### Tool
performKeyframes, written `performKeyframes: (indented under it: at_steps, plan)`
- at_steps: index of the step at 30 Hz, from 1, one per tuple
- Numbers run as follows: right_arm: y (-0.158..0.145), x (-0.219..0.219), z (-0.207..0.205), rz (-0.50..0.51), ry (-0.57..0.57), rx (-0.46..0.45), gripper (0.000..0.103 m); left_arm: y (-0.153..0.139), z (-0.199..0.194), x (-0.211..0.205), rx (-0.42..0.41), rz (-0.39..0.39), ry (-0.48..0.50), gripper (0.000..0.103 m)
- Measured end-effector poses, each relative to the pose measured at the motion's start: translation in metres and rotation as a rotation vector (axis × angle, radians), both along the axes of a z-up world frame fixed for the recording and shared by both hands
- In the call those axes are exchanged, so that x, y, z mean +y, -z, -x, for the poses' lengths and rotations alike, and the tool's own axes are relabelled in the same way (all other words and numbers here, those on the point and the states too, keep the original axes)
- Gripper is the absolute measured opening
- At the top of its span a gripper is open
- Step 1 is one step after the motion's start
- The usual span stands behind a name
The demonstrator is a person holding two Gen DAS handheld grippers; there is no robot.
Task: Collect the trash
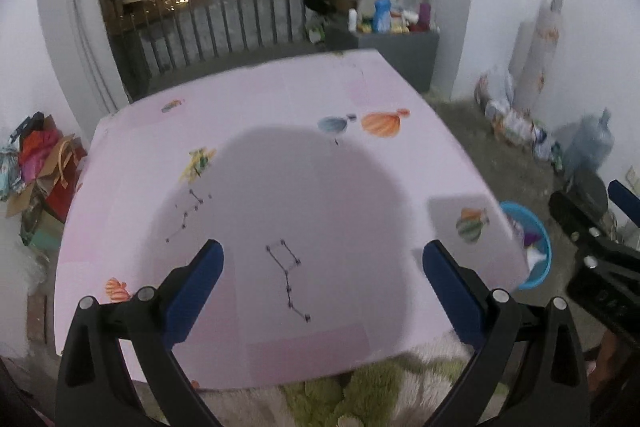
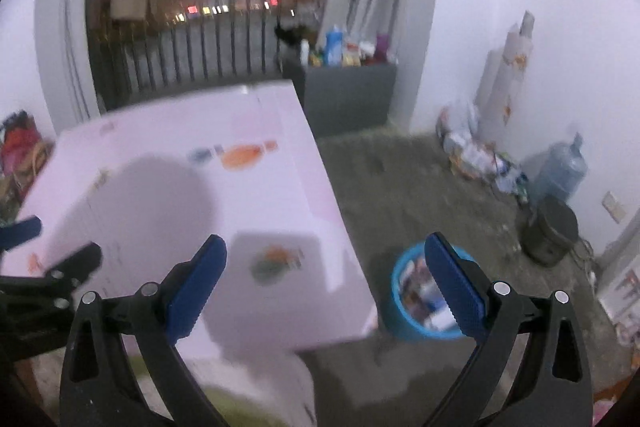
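A blue bin [image 2: 404, 323] stands on the floor off the table's right corner, with several pieces of trash [image 2: 420, 291] inside; in the left wrist view the blue bin [image 1: 538, 259] peeks out past the table edge. My right gripper [image 2: 326, 279] is open and holds nothing, over the table's right corner with its right finger in front of the bin. My left gripper [image 1: 322, 279] is open and holds nothing, above the pink table [image 1: 280, 115]. The right gripper [image 1: 588, 227] shows at the far right of the left wrist view. No loose trash shows on the tabletop.
The pink tablecloth carries balloon prints and line drawings. Behind it stands a grey cabinet [image 2: 348, 95] topped with bottles. Rolled paper, a litter pile [image 2: 476, 155], a water jug [image 2: 560, 171] and a dark pot [image 2: 552, 231] line the right wall. Bags [image 1: 36, 167] sit at left.
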State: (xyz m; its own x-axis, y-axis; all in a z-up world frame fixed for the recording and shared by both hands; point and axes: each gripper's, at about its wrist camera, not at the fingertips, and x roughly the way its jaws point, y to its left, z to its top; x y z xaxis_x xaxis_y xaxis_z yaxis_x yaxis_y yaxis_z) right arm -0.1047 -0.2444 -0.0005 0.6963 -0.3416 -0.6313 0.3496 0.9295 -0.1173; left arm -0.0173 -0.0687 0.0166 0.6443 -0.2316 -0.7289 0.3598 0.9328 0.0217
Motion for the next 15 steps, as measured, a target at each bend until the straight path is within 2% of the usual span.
performKeyframes:
  at_steps: [5,15]
  plan:
    - [0.015,-0.006,0.008,-0.01,0.045,0.091,0.095,0.008,-0.009,-0.001,0.04,-0.016,-0.032,0.098]
    - [0.017,-0.025,0.016,-0.006,0.139,0.114,0.095,0.016,-0.022,-0.019,0.072,-0.029,-0.027,0.098]
